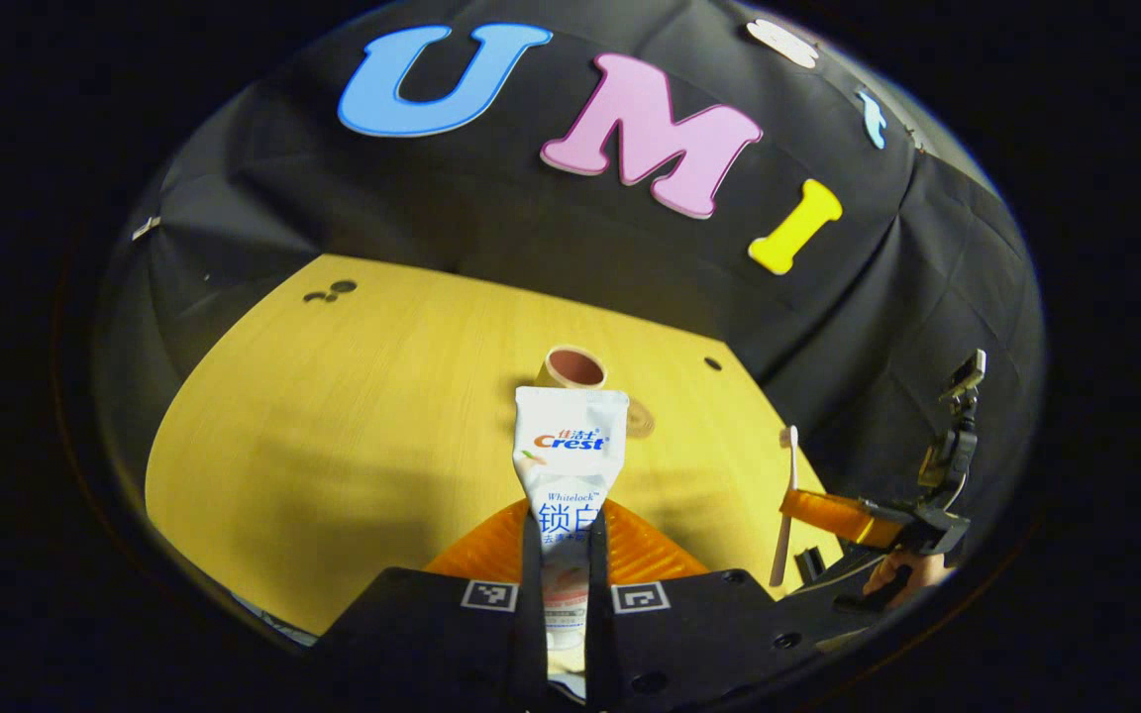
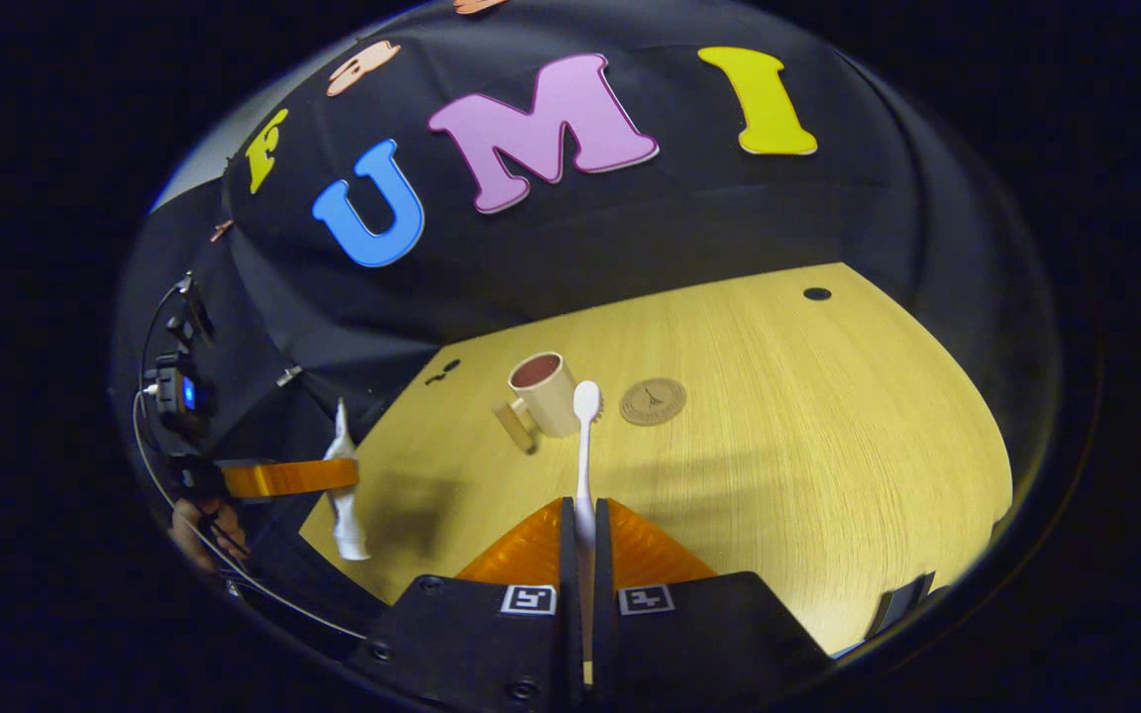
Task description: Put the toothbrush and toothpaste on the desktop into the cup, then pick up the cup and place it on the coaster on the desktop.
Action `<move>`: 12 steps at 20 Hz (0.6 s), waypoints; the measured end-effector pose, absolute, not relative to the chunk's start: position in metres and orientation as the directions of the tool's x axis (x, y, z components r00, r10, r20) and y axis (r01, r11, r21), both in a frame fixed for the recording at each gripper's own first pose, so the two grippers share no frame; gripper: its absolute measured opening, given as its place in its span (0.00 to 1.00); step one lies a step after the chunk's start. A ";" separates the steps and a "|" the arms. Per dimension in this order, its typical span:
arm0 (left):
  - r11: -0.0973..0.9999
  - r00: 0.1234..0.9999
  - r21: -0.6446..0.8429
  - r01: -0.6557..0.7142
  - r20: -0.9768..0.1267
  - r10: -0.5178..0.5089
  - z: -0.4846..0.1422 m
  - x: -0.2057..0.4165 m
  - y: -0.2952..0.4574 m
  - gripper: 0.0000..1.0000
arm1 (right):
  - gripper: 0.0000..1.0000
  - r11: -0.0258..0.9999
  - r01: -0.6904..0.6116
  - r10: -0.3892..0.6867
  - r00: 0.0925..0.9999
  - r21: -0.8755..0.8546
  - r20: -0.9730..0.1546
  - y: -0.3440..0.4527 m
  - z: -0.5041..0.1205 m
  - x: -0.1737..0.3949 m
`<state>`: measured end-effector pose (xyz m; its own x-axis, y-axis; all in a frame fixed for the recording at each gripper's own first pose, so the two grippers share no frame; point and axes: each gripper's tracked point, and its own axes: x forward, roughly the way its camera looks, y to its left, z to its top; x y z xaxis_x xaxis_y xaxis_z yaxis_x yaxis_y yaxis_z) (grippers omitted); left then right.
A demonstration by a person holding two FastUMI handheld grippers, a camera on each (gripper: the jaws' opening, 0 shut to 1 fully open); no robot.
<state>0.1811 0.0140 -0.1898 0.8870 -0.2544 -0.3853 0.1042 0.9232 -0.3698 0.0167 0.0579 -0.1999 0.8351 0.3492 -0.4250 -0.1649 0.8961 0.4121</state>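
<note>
Left gripper [image 1: 564, 555] clamped on toothpaste [image 1: 569, 465], soft tube, mid-body; right gripper [image 2: 583, 555] clamped on toothbrush [image 2: 584, 446], light, stiff, handle; cup [image 2: 544, 394] beyond both.

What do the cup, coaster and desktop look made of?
Cup: probably glazed ceramic, smooth cream outside, reddish inside.
Coaster: thin tan disc with a dark printed or engraved motif, maybe wood or cork.
Desktop: light wood-grain surface, matte, likely laminate.
</note>
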 end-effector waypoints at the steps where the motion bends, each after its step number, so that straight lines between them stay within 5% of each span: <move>1: 0.920 0.900 -0.373 0.123 -0.349 -0.262 -0.179 0.197 0.009 0.20 | 0.08 0.890 -0.181 0.361 0.840 0.418 -0.406 0.058 -0.187 0.017; 12: 0.928 0.953 -0.285 0.241 -0.112 -0.282 -0.112 0.335 -0.016 0.20 | 0.08 0.862 -0.213 0.396 0.850 0.460 -0.349 0.046 -0.158 0.011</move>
<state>0.3353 -0.0162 -0.1118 0.9528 -0.2823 -0.1120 0.2413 0.9277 -0.2850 0.0109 0.0461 -0.1582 0.8495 0.3957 -0.3490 -0.2125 0.8621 0.4600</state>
